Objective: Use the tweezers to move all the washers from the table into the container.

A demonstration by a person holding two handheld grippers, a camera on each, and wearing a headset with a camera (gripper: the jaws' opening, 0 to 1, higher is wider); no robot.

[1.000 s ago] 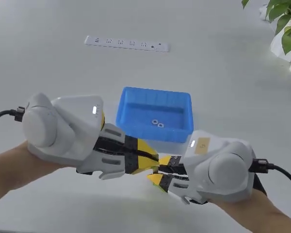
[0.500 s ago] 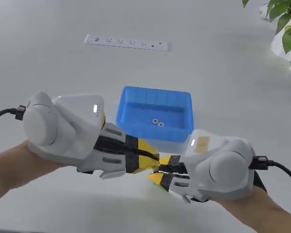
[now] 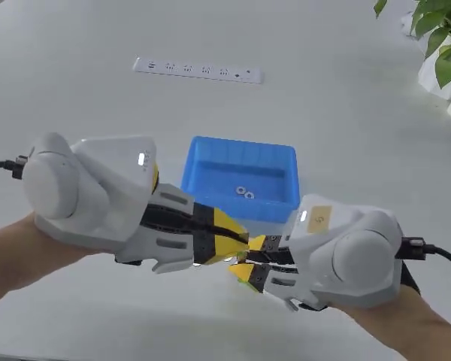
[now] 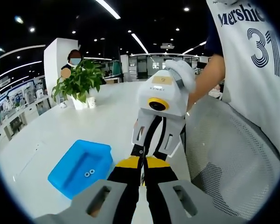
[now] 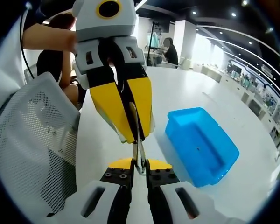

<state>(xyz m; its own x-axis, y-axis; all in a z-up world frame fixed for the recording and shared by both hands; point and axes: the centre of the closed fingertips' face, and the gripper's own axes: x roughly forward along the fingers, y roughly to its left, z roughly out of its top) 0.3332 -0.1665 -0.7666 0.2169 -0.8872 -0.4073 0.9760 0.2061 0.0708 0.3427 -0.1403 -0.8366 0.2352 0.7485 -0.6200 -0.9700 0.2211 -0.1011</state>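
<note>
Right gripper view is showing the tweezers (image 5: 138, 156) as a thin pair of silver blades, standing between the two claws above the white surface (image 5: 186, 93). The left claw (image 5: 137, 139) is reaching in from the top of that view and pinching the blades, its yellow jaws closed down on them. The right claw (image 5: 139, 164) is gripping what seems to be their lower end, with its jaws all but together. Head view is hiding the tweezers behind the meeting yellow tips, yet it is showing the blue container (image 3: 270, 207) just beyond the claws. Two small ring-shaped washers (image 3: 245, 194) are lying side by side on the container's floor. Left gripper view is showing the same two washers inside the container.
</note>
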